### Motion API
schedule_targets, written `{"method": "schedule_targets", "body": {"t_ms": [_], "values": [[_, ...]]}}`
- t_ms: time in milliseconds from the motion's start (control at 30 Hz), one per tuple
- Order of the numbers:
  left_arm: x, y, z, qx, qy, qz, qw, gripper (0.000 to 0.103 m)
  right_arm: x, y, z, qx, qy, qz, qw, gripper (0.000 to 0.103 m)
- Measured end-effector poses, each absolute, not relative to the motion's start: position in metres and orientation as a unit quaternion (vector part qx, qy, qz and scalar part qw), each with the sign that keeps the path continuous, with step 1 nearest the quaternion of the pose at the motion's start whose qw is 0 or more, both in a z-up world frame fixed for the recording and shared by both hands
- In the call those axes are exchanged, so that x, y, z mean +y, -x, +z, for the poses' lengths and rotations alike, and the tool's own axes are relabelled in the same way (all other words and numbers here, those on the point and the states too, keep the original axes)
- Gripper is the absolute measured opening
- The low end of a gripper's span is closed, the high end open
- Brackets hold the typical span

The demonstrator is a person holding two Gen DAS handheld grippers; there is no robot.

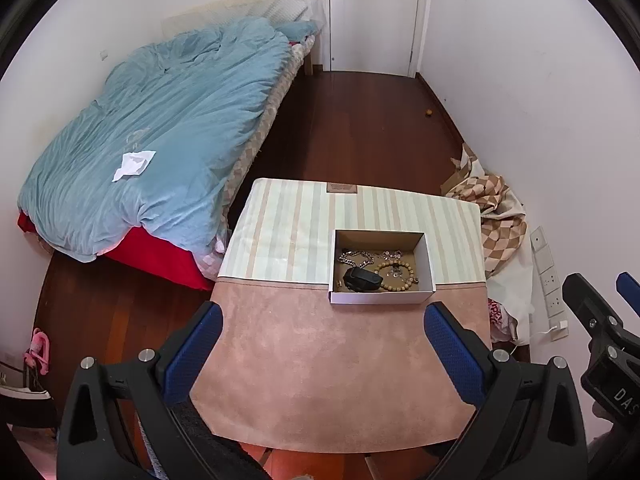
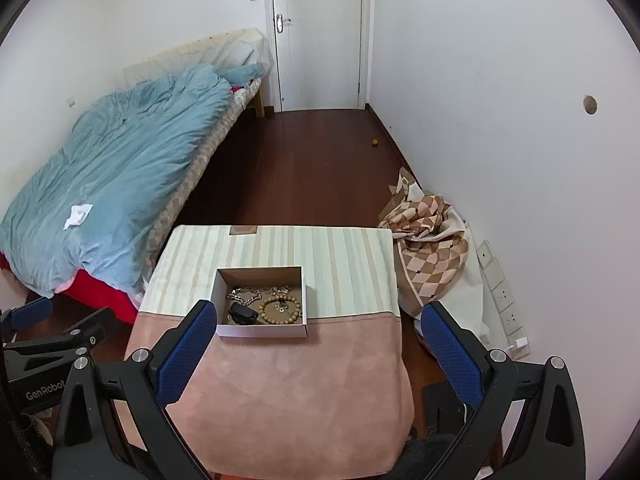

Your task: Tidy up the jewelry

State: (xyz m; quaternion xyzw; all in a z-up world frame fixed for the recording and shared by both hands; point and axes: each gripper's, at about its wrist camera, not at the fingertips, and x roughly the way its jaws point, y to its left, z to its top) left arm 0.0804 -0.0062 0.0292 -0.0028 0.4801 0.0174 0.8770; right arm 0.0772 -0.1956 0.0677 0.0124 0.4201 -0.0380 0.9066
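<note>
Hovering above the near, pink end of the cloth-covered table (image 1: 320, 380), well short of the open cardboard box (image 1: 380, 298), with both tools spread wide and empty: left gripper (image 1: 324, 344) released, right gripper (image 2: 320, 344) likewise released, nothing between the blue pads (image 1: 454, 356). Seen from the left wrist, box at about 12 o'clock from the gripper; from the right wrist, nearer 11 o'clock. Inside, all jumbled close together: wooden bead bracelet (image 1: 394, 276) at 3 o'clock on the box floor, silver chain (image 1: 354, 258) at 10 o'clock, small black case (image 1: 362, 280) at 7 o'clock, tiny silver pieces (image 1: 394, 271) within the bead loop. Likely trouble: snagging the chain while lifting a neighbour, since strands overlap; dragging the light box across the soft cloth if a pad catches its wall; pinching cloth or cardboard instead of thin metal; dropping small pieces to the dark floor, hard to find again.
</note>
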Motion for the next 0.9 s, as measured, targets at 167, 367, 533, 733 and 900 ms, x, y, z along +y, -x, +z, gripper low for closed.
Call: {"method": "schedule_targets", "body": {"t_ms": [167,367,533,733,900], "values": [[-0.008,-0.086,0.027,0.484,0.002,0.018,0.875,0.103,-0.195,-0.089,0.063,0.437,-0.007,-0.035,0.899,0.103],[-0.008,-0.088,0.026,0.483,0.0,0.019,0.875,0.103,-0.193,-0.094,0.059,0.446,-0.002,-0.032,0.894,0.103],[-0.006,-0.09,0.024,0.482,0.0,0.023,0.876,0.103,-0.187,-0.095,0.058,0.45,0.002,-0.029,0.893,0.103],[-0.001,-0.089,0.021,0.48,-0.001,0.031,0.876,0.103,-0.184,-0.096,0.056,0.452,0.006,-0.027,0.892,0.103],[0.002,-0.086,0.022,0.481,0.001,0.033,0.876,0.103,-0.183,-0.097,0.056,0.452,0.006,-0.029,0.892,0.103]]}}
